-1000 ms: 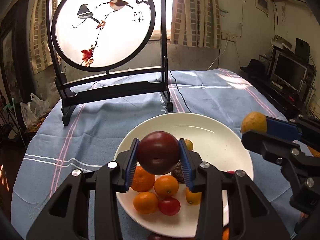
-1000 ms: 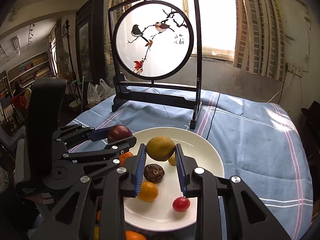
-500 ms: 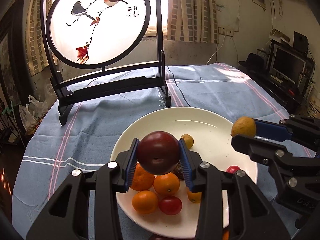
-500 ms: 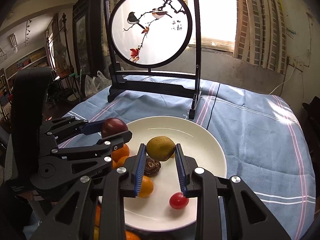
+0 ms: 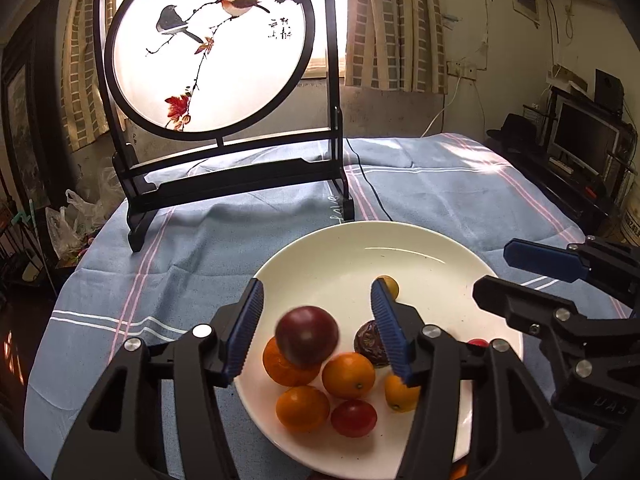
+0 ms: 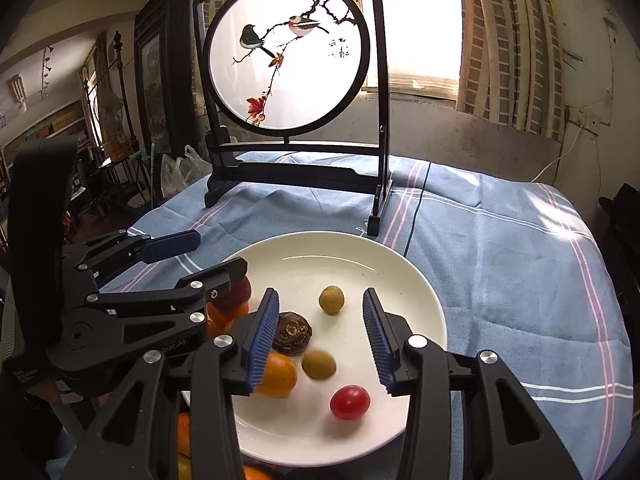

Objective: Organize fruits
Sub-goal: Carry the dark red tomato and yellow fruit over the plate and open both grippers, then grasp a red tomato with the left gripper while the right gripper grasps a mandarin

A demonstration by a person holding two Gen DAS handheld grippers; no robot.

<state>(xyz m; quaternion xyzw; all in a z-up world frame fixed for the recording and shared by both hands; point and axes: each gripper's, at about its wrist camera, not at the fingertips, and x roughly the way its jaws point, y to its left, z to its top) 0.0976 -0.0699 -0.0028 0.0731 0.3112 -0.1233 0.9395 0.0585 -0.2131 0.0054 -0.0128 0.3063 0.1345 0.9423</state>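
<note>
A white plate [image 5: 400, 248] [image 6: 400, 280] on the blue tablecloth holds several fruits. My left gripper [image 5: 316, 332] is open above the plate's near left. A dark red plum [image 5: 307, 336], blurred, is free between its fingers just above an orange [image 5: 286, 368]. My right gripper [image 6: 320, 332] is open over the plate. A yellow-brown fruit [image 6: 319, 365], blurred, lies below it beside a dark brown fruit [image 6: 292, 333], an orange [image 6: 278, 376] and a red tomato [image 6: 349, 401]. A small yellow fruit [image 6: 331, 299] sits farther back.
A black-framed round bird screen [image 5: 208, 48] [image 6: 286, 60] stands on the cloth behind the plate, with a black cable [image 5: 368, 188] running past its foot. More oranges [image 6: 183, 432] lie at the plate's near edge. Shelves and a monitor [image 5: 582, 140] stand at the right.
Both grippers have opened. The plum has left the left gripper and dropped toward the oranges. The yellow-brown fruit has left the right gripper and dropped onto the plate.
</note>
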